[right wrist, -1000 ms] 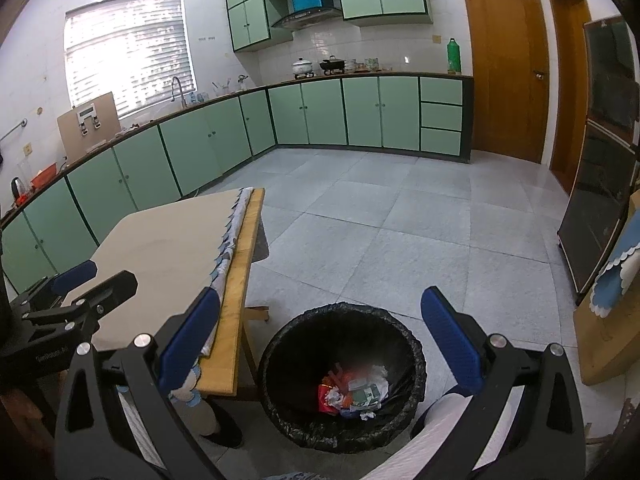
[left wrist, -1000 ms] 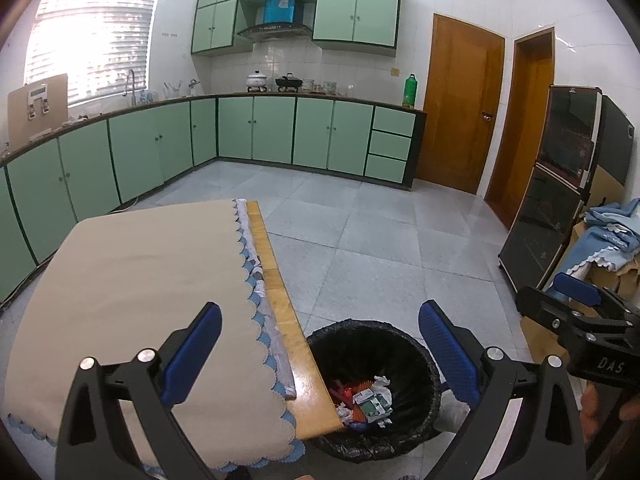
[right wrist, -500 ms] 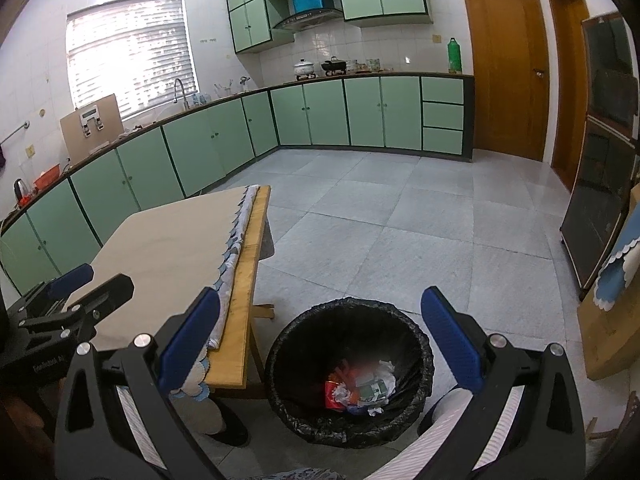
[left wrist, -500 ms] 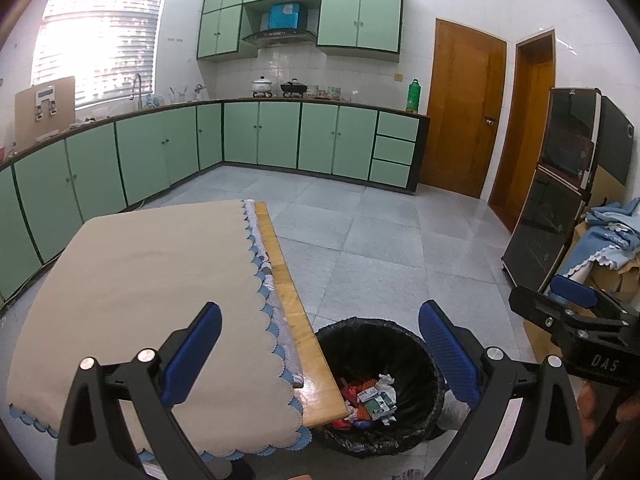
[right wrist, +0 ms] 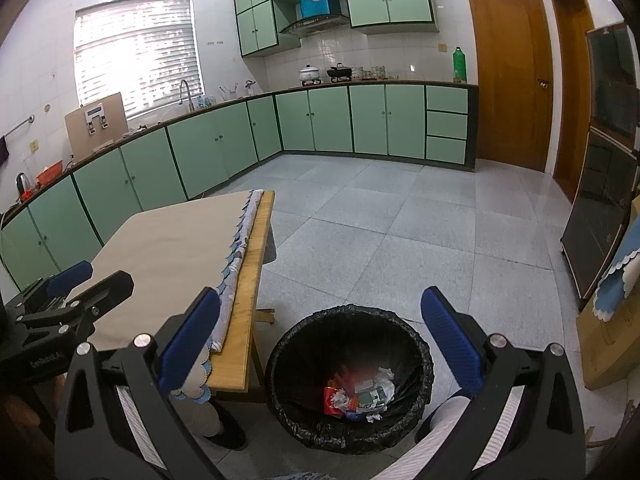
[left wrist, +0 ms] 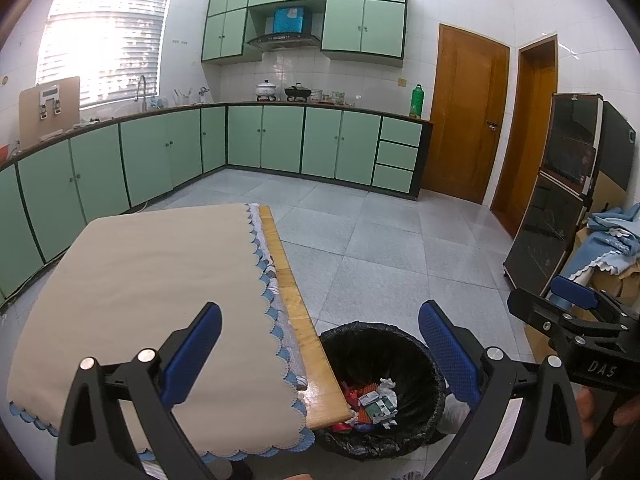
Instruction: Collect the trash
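A black-lined trash bin (left wrist: 408, 344) (right wrist: 404, 344) stands on the floor by the table's near right corner. Crumpled paper and wrappers (left wrist: 376, 400) (right wrist: 360, 398) lie in its bottom. My left gripper (left wrist: 320, 356) hangs open above the table edge and the bin, nothing between its blue pads. Above the bin my right gripper (right wrist: 320, 352) is open and holds nothing. Each gripper shows at the side of the other's view: the right gripper (left wrist: 576, 320), the left gripper (right wrist: 68, 292).
A wooden table (left wrist: 288, 280) (right wrist: 252, 264) carries a beige scalloped cloth (left wrist: 152, 288). Green cabinets (left wrist: 280, 140) line the back and left walls. A dark glass-door cabinet (left wrist: 560, 200) and cardboard boxes with blue cloth (left wrist: 612, 240) stand at the right. Grey floor tiles (right wrist: 400, 240) stretch beyond the bin.
Both views have risen and tipped up a little, so the bin sits lower in frame and more of the kitchen shows. Both grippers stay open.
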The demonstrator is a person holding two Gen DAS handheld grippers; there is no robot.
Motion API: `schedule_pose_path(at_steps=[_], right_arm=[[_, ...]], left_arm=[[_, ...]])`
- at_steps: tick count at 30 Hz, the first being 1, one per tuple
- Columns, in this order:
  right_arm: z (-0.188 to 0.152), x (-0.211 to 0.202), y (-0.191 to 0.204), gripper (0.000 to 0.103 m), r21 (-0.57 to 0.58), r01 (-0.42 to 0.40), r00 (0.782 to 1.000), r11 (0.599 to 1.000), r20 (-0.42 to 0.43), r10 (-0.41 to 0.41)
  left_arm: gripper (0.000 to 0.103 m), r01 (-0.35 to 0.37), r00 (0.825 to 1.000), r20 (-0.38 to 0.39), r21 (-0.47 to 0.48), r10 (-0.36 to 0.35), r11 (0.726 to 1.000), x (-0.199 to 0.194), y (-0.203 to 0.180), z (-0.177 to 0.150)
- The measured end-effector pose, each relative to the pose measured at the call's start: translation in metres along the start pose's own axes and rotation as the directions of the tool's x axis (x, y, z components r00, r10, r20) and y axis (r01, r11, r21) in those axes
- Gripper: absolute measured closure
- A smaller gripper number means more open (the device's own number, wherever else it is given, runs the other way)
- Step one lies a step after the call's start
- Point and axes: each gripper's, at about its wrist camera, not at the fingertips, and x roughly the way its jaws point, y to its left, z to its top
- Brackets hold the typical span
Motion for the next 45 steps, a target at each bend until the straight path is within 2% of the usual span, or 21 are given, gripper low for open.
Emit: schedule_pose_path(at_steps=[45], right_arm=[[0.0028, -0.0005, 0.0065, 0.005, -0.021, -0.003, 1.000, 1.000, 0.012, 0.003]], left_arm=[[0.006, -0.009, 1.000, 0.003, -0.008, 0.009, 1.000, 0.0012, 0.0022, 0.0010]])
